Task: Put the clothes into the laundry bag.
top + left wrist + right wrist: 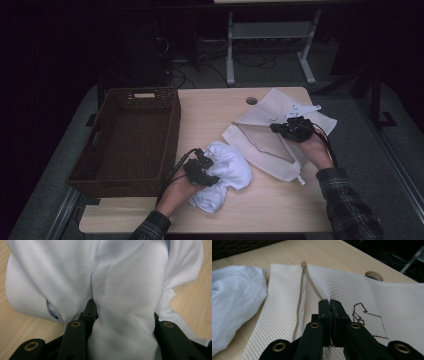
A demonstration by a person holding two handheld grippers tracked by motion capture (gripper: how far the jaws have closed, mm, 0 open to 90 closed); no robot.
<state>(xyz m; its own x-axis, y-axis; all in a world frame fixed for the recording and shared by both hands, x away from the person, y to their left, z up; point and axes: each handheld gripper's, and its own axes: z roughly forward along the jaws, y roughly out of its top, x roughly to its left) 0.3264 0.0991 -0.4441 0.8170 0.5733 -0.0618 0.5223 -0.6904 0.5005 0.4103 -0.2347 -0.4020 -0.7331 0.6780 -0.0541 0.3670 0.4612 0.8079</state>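
A crumpled white garment (pixel 231 169) lies on the wooden table's near middle. My left gripper (pixel 202 169) sits on its left side, and in the left gripper view a thick fold of the garment (pixel 125 277) is bunched between the jaws of the left gripper (pixel 122 312), covering the right one. A white mesh bag (pixel 260 142) with a zipper (pixel 302 287) along its edge lies to the right. My right gripper (pixel 292 128) is over it. The right gripper view has the right gripper (pixel 329 301) shut on a raised ridge of the mesh bag (pixel 352 287).
A dark wicker basket (pixel 172 135) stands open at the table's left, close to the garment. A round cable hole (pixel 251 100) is in the tabletop (pixel 210 107) behind the bag. Desk legs and cables lie on the floor beyond the table.
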